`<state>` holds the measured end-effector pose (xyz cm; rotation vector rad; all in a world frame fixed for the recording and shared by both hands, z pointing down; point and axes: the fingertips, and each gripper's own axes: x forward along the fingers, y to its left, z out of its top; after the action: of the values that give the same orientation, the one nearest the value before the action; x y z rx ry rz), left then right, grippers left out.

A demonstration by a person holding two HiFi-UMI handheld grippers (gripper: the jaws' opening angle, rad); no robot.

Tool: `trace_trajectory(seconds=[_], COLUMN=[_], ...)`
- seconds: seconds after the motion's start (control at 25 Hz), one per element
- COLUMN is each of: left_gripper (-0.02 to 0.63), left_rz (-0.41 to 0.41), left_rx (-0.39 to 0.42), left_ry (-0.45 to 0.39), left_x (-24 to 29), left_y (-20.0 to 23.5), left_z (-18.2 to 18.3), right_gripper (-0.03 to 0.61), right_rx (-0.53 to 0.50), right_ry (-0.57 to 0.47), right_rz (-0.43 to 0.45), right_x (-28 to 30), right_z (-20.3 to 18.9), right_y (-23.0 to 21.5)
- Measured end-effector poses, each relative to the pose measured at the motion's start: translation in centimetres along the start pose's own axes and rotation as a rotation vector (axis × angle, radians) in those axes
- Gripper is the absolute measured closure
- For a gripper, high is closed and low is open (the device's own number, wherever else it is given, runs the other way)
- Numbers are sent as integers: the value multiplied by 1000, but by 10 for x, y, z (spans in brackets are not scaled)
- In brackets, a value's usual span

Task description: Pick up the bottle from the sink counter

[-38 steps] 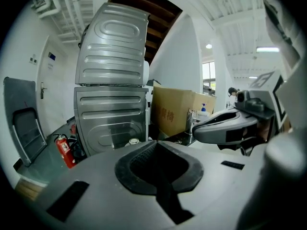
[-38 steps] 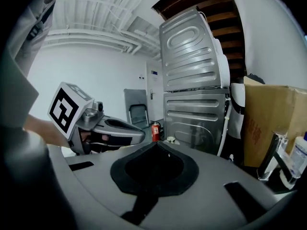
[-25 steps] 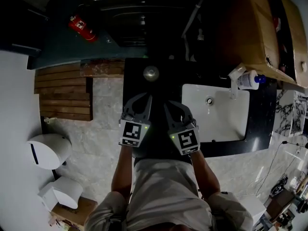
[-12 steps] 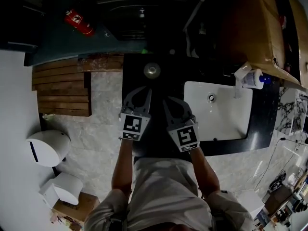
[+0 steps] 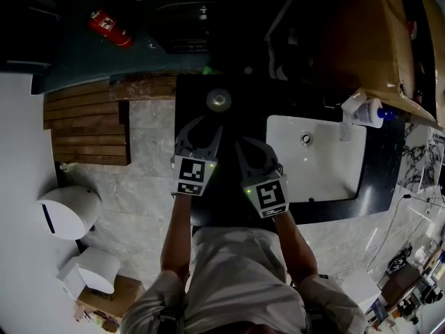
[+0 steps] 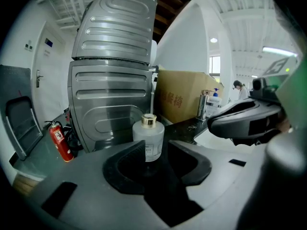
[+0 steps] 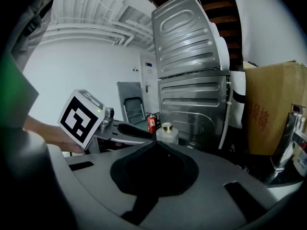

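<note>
A small frosted glass bottle [image 5: 218,100] with a gold cap stands upright on the black sink counter [image 5: 191,92], left of the basin. My left gripper [image 5: 202,126] points at it from just short of it. In the left gripper view the bottle [image 6: 148,139] shows through the gap beyond the fingertips of that gripper [image 6: 156,148]. Its jaws are opening, and nothing is between them. My right gripper [image 5: 242,147] is beside the left one, a little further back, with its jaws shut and empty. From the right gripper [image 7: 156,143] view, the bottle [image 7: 167,132] stands ahead.
A white basin [image 5: 316,162] with a faucet [image 5: 345,127] lies to the right of the grippers. A blue-capped soap bottle [image 5: 368,112] and a cardboard box [image 5: 375,40] stand behind it. A grey metal appliance [image 6: 112,71] rises behind the bottle, with a red fire extinguisher [image 5: 108,28] to its left.
The left gripper's jaws have parted from shut. Both grippers have edged slightly forward toward the bottle.
</note>
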<state>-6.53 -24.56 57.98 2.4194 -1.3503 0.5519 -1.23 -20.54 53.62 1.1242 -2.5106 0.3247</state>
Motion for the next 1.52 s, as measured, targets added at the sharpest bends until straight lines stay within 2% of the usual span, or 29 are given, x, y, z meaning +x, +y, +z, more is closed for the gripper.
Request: trace_trajectory(seconds=[0.32,0.6,1.16,1.52], left_gripper=[379,339,295,290], left_rz=[-2,-13,-37,-42], left_rx=[-10,-9,-3,6], left_ry=[20,28,58,66], left_x=[13,29,60,71], left_y=[4,8,15,15], left_z=[-3,-2,-4,-4], right_gripper=[586,586,586,586], right_rx=[5,17,33,24], right_ry=[6,13,28,25], right_rz=[-2,-7,-32,-42], right_x=[5,10,11,12], right_z=[-4,-5,-11,-11], right_y=[-2,-3,-13,-19])
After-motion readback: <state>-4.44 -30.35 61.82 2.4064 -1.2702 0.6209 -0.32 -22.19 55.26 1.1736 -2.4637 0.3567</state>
